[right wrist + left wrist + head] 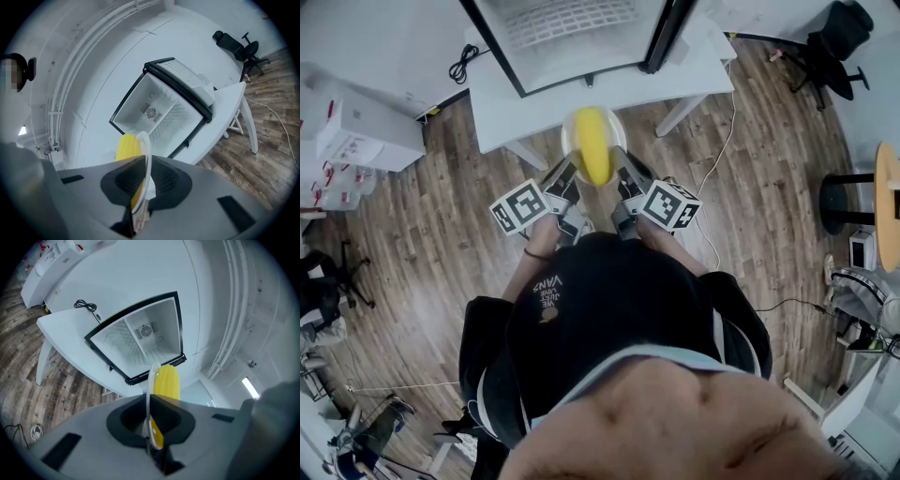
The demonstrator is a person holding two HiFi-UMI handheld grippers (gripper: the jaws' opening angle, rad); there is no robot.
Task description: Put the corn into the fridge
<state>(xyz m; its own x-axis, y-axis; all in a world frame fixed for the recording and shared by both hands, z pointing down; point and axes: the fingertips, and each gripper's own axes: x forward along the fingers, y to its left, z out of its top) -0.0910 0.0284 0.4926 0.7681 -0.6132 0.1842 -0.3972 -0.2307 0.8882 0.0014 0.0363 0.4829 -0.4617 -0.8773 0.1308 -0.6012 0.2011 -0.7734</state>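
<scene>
- The corn (592, 145) lies along a white plate (569, 139), which the person holds out in front of the body, between themselves and the desk (694, 75). It is not yet inside the fridge (140, 341).
- The left hand-held gripper (565, 180) pinches the plate's left rim. In its own view the thin white edge runs straight between the pressed pads, with the yellow cob just beyond.
- The right hand-held gripper (624, 180) pinches the opposite rim the same way, its jaws nearly together on the thin edge.
- Holding the plate from both sides probably keeps it level, so the loose cob does not roll off; neither gripper touches the corn itself.
- The fridge sits on the desk with its door swung open and its white inside facing the person. Both gripper views look into it past the plate, so the load seems lined up with the opening.
- As a judgement, the carry is at its approach stage: the plate is near the desk's edge but clear of the fridge.
- Count: one corn, one plate, two hand-held grippers, one fridge, one desk. I see nothing stored inside the fridge, only a small round fan grille on its back wall.
</scene>
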